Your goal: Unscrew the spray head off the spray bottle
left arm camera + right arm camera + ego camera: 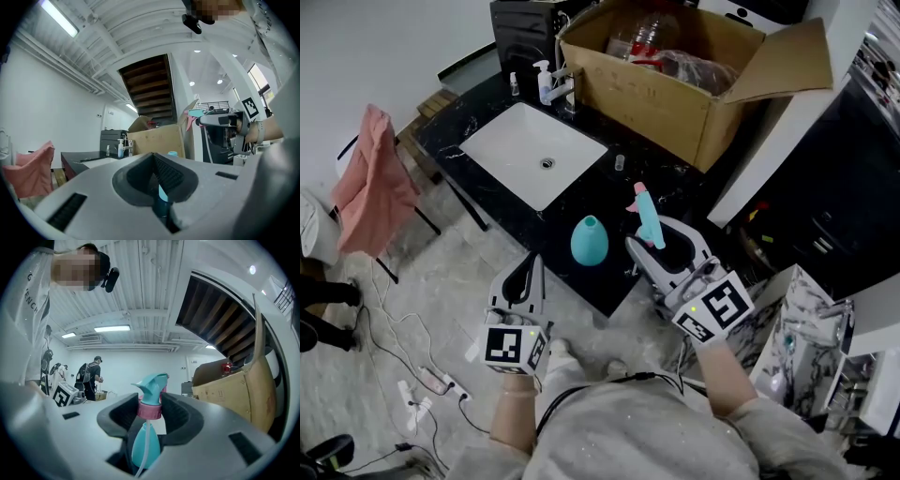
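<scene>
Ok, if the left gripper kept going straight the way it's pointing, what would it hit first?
Most likely the teal bottle near the counter's front edge; the left gripper view shows it just past the shut left gripper. Depth is unclear, so the counter edge might come first.

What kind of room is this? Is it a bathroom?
Probably not a home bathroom, more like a workroom. A white sink sits in a black counter, a big open cardboard box stands on it, and a power strip with cables lies on the floor.
</scene>
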